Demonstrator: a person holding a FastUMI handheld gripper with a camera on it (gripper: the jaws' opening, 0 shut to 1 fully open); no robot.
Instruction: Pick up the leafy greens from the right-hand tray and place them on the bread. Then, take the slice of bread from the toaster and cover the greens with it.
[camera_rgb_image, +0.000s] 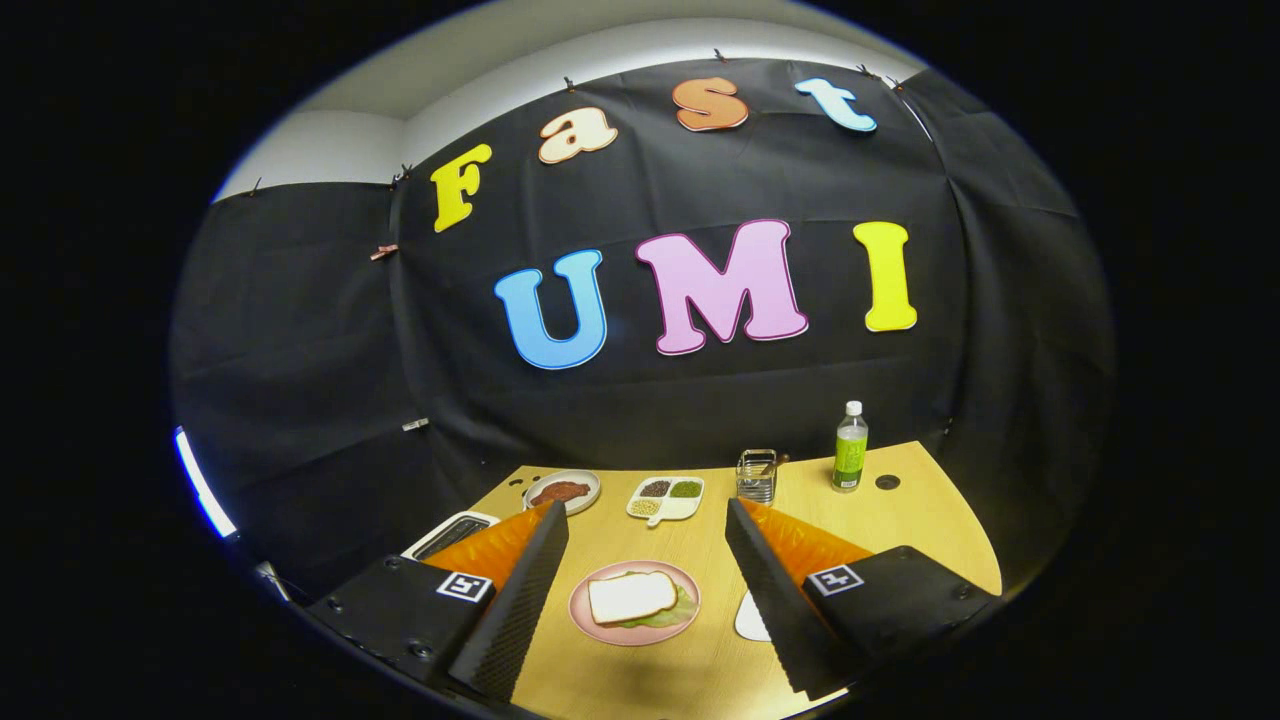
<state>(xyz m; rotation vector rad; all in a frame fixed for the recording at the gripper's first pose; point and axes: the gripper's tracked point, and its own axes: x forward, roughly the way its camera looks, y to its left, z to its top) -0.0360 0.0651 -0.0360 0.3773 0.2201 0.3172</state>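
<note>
Two fingers frame the lower part of my view, and the gripper (640, 600) is spread wide with nothing between its pads; it hangs above the wooden table (900, 520) without touching anything. Low in the frame, right in the gap between the fingers, I see the pink plate (600, 632). On it lies a slice of bread (630, 597), and the leafy greens (672, 612) peek out from under its right and lower edges, so the greens are already covered by the slice. I cannot tell from here whether another slice lies beneath them.

At the lower left, partly hidden behind the left finger, sits the toaster (450, 533), a white box with a dark slot on top; I cannot make out anything in the slot. At the lower right, tucked against the right finger, a white tray (750, 618) shows just a sliver of its edge.

Further back, around the middle of the frame, I see a round bowl (561, 491) with something reddish-brown in it, a white divided dish (666, 497) holding dark, green and pale fillings, and a small wire basket (757, 475). Right of the basket stands a bottle (851, 446), upright, with a green label and white cap, next to a dark round hole (887, 482) in the tabletop.
</note>
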